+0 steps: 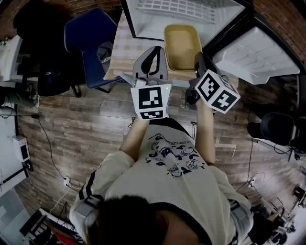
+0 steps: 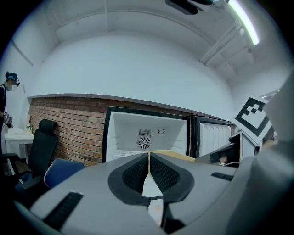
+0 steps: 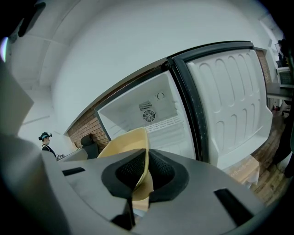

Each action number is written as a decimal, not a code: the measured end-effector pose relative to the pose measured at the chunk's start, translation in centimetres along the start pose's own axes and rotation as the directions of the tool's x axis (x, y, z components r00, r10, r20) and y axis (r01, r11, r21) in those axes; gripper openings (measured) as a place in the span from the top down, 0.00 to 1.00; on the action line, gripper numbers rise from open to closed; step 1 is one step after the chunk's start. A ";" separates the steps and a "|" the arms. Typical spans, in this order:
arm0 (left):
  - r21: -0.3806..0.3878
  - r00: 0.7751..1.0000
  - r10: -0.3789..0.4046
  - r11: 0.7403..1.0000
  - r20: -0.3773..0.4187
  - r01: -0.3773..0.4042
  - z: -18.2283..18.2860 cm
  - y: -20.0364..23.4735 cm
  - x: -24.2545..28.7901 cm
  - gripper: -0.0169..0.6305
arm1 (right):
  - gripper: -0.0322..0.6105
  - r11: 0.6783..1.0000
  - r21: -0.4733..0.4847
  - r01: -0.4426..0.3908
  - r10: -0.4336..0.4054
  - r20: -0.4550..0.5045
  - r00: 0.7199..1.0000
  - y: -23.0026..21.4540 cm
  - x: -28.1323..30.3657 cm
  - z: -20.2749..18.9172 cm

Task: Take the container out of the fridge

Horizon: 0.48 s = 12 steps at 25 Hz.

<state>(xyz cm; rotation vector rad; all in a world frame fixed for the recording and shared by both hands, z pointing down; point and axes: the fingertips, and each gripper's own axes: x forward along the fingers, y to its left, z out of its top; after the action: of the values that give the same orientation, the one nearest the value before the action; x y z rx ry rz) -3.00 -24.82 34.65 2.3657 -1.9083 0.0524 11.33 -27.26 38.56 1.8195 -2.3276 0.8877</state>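
The left gripper [image 1: 154, 51], jaws pressed together and empty, sits at nine o'clock of the container [image 1: 182, 45], a pale yellow rounded tub. Its long axis runs twelve-to-six, toward the open fridge [image 1: 158, 19]. The right gripper [image 1: 198, 60] pinches its three o'clock rim.

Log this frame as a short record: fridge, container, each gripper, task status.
fridge: the fridge is open, with its door swung out on the person's right
container: the yellow container is outside the fridge, just in front of the opening
right gripper: the right gripper is shut on the container's rim
left gripper: the left gripper has its jaws together beside the container, with no grip on it visible
task status: the container looks already out of the fridge, carried by the right gripper
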 end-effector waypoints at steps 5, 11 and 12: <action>-0.005 1.000 0.001 1.000 0.005 -0.001 0.2 -0.2 -0.4 0.94 | 0.89 1.000 -0.002 -0.002 0.002 0.001 1.000 0.1 -0.4 -0.1; -0.003 1.000 0.008 1.000 0.006 -0.008 0.2 -0.2 -0.4 0.94 | 0.89 0.999 -0.012 -0.036 0.036 -0.016 0.999 0.4 0.0 -0.9; -0.002 1.000 0.010 1.000 0.006 -0.010 0.2 -0.2 -0.4 0.94 | 0.89 0.999 -0.012 -0.036 0.036 -0.015 0.999 0.4 0.0 -0.8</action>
<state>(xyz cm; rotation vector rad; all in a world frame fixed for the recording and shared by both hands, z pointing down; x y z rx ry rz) -2.93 -24.42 34.42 2.3575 -1.9219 0.0440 10.74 -26.79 39.10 1.7650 -2.3591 0.8860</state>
